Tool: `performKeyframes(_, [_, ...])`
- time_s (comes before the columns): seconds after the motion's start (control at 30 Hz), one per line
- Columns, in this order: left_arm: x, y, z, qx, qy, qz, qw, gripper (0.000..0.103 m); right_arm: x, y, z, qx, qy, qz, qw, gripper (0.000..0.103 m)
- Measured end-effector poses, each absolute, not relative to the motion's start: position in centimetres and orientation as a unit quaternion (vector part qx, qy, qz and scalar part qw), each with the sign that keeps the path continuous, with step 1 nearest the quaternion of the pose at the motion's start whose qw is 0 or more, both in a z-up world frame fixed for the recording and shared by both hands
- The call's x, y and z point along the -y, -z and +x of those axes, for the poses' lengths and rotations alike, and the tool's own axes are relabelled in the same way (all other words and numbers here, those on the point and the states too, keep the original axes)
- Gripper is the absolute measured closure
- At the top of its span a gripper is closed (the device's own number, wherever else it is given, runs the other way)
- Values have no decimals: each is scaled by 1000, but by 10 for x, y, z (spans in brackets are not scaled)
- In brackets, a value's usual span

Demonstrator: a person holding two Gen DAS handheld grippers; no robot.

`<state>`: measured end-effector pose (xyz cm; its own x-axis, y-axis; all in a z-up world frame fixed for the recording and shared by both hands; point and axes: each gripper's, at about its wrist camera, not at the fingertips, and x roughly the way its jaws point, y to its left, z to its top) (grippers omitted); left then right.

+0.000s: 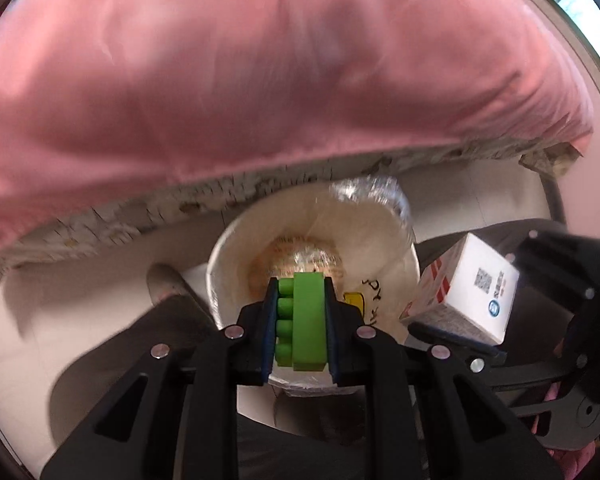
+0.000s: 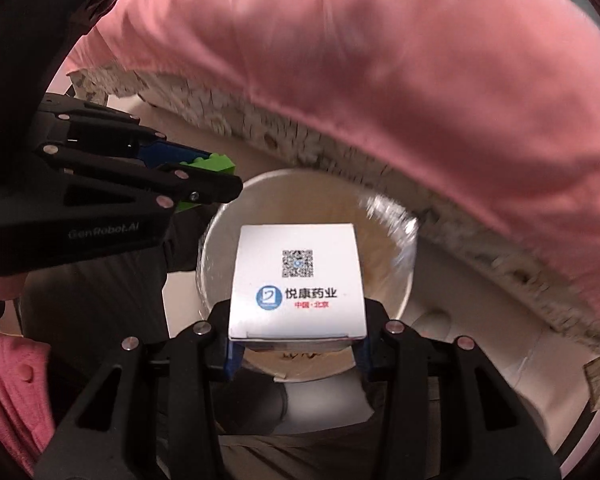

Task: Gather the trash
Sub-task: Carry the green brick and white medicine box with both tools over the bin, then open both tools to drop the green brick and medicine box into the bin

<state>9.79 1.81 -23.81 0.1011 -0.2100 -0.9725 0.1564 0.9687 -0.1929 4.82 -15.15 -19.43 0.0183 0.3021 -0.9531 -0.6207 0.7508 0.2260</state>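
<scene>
Left wrist view: looking steeply down between two black gripper arms with blue pads.
Left gripper (image 1: 299,326): pressed together on a bright green studded plastic building block (image 1: 302,322), held upright between the pads.
Below the block: a white paper bowl-shaped cup (image 1: 384,240) with orange-brown residue inside and crinkled clear plastic film (image 1: 370,192) at its far rim; the block hangs over its opening.
Right gripper (image 1: 456,326): at the right edge, pinching a white cardboard medicine box with red stripes and a QR code (image 1: 472,284), just beside the cup.
Background: a large pink fabric cushion (image 1: 260,72) with a pale patterned edge fills the upper half; light floor (image 1: 60,300) lies under the cup.

Right wrist view: also pointing steeply down.
Right gripper (image 2: 296,354): closed on the white medicine box (image 2: 296,280), its printed top face turned to the camera, directly over the white cup (image 2: 384,220).
Left gripper (image 2: 204,180): enters from the left, the green block (image 2: 214,165) showing between its fingers near the cup's left rim.
Person: a pink knitted sleeve (image 2: 12,384) at lower left.
Background: the pink cushion (image 2: 380,60) arcs across the top.
</scene>
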Motion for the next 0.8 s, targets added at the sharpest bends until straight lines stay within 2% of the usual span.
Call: performKeyframes(0.8, [-20, 361, 113, -750, 101, -105, 646, 80, 133, 322, 67, -761, -275, -35, 587, 59])
